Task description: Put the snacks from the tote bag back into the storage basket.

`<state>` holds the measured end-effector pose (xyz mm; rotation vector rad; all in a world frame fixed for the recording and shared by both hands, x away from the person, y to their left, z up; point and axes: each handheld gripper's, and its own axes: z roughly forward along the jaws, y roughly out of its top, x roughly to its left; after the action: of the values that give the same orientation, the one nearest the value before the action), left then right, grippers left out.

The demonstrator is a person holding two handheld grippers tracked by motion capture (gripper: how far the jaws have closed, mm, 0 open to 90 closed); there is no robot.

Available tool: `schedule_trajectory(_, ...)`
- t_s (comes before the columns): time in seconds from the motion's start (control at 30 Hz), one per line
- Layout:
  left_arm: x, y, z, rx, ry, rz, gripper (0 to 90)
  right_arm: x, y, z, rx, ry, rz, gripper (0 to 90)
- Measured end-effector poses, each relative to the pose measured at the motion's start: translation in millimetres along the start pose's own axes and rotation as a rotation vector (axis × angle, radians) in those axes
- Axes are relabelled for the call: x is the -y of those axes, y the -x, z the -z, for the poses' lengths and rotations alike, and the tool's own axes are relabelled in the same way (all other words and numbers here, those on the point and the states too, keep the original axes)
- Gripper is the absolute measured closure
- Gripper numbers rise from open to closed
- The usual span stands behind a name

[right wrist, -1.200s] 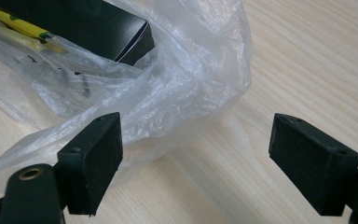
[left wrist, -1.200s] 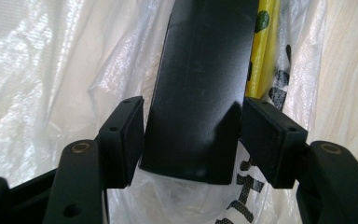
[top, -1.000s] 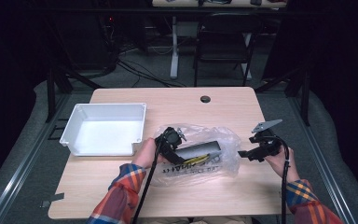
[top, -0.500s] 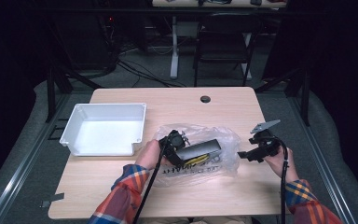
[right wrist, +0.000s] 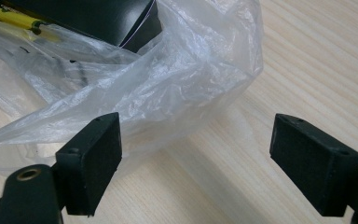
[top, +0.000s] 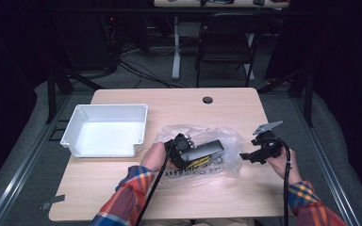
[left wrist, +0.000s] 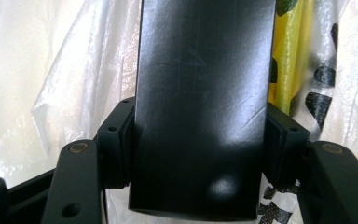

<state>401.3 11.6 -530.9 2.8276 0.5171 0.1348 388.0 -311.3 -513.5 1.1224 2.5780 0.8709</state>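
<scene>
1. Currently, left hand-held gripper (left wrist: 200, 154): both pads clamped on the flanks of a black box (left wrist: 200, 102), which lies inside the clear plastic bag (top: 226, 141) on the counter (top: 169, 103).
2. Right hand-held gripper (right wrist: 196, 168): jaws wide, holding nothing; the bag's edge lies just beyond its pads.
3. White tray (top: 104, 131): well beyond the left hand-held gripper, apart from the bag.

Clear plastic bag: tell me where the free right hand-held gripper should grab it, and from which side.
Grip the clear plastic bag at its crumpled loose edge nearest the right hand-held gripper, coming in level from the bag's right end. That thin fold lies just ahead of the open jaws, clear of the black box.
</scene>
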Motion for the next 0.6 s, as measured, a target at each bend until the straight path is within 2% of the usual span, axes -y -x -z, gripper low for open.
schedule_trajectory(0.17, -0.9, 1.0, -4.8, -0.007, 0.007, 0.003, 39.9, -0.1, -0.6, -0.7, -0.003, 0.000, 0.003, 16.2)
schedule_trajectory(0.27, -0.1, -0.2, -4.5, 0.015, 0.016, 0.014, 41.3, -0.4, -1.5, -0.8, -0.001, 0.000, 0.009, 16.3)
schedule_trajectory(0.6, 0.9, -0.8, -3.0, 0.018, 0.022, 0.011, 42.8, 1.5, -0.1, -1.8, 0.000, -0.002, 0.007, 16.3)
